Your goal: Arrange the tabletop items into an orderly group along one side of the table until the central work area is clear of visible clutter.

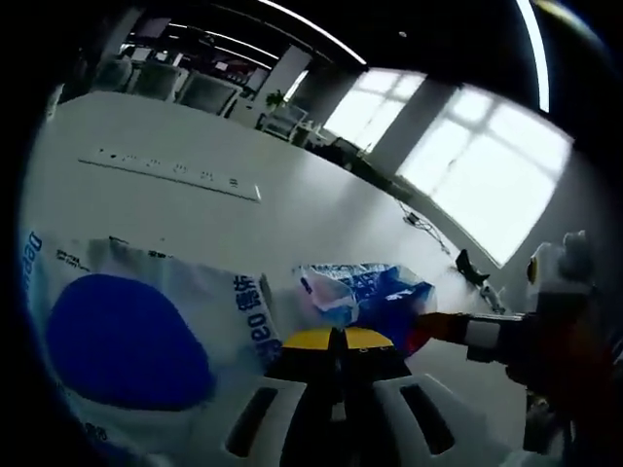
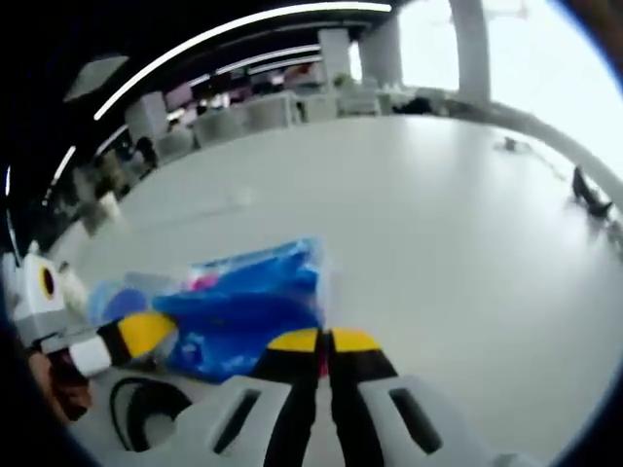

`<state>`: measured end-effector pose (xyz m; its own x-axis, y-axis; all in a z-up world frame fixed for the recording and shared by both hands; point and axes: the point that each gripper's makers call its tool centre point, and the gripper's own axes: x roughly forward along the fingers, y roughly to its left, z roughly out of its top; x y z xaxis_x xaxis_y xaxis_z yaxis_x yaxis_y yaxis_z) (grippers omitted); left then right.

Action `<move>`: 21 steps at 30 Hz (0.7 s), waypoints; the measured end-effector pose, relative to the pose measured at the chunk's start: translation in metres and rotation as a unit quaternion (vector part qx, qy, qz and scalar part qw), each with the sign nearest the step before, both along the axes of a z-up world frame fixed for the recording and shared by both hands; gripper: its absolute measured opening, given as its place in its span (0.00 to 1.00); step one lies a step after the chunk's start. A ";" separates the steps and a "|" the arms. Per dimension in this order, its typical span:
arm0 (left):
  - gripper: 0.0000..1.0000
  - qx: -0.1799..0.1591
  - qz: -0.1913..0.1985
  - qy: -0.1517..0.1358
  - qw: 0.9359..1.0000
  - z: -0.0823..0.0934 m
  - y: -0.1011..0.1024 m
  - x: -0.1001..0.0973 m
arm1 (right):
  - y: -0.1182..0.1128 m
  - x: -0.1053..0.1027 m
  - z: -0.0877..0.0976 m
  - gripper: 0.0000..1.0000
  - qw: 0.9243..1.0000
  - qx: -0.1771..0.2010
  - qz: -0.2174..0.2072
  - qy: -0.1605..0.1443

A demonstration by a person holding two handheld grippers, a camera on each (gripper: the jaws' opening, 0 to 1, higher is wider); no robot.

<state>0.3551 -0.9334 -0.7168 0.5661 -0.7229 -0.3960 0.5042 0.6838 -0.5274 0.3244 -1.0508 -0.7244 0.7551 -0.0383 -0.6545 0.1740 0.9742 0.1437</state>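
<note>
A white pack with a blue oval (image 1: 127,350) lies on the white table (image 1: 292,195), just left of my left gripper (image 1: 337,339). Its yellow-tipped jaws are pressed together, and I see nothing between them. Right beyond those tips lies a crinkled blue packet (image 1: 375,292). My right gripper (image 1: 433,326) comes in from the right and meets that packet's edge. In the right gripper view the blue packet (image 2: 243,311) lies just past my right gripper (image 2: 323,341), whose jaws are shut on its near edge. The left gripper (image 2: 141,333) touches the packet from the left, beside the white pack (image 2: 115,302).
A long flat white strip (image 1: 175,173) lies farther back on the table. Cables and a small dark object (image 2: 589,199) sit near the far table edge. Chairs (image 1: 204,92) and more tables stand behind. Wide bare tabletop (image 2: 438,224) stretches beyond the packets.
</note>
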 end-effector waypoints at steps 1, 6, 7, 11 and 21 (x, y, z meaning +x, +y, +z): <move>0.00 0.003 0.001 -0.007 1.000 0.001 0.000 0.000 | 0.001 0.001 -0.001 0.00 1.000 0.003 0.002 0.000; 0.01 0.012 0.003 -0.007 1.000 -0.003 -0.001 0.000 | 0.000 0.000 -0.009 0.01 1.000 -0.011 0.016 0.013; 0.01 0.017 -0.002 -0.014 1.000 -0.003 -0.001 0.000 | -0.001 0.001 -0.010 0.01 0.999 -0.026 0.027 0.014; 0.02 0.022 -0.003 -0.021 1.000 -0.001 -0.001 0.000 | -0.003 0.002 -0.013 0.03 0.999 -0.025 0.026 0.017; 0.06 0.026 -0.011 -0.030 0.999 0.004 0.002 -0.003 | -0.010 0.002 -0.011 0.16 1.000 -0.011 0.004 0.008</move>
<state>0.3523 -0.9315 -0.7125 0.5748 -0.7149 -0.3981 0.5492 0.6977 -0.4600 0.3260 -1.0605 -0.7355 0.7446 -0.0470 -0.6658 0.1682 0.9785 0.1191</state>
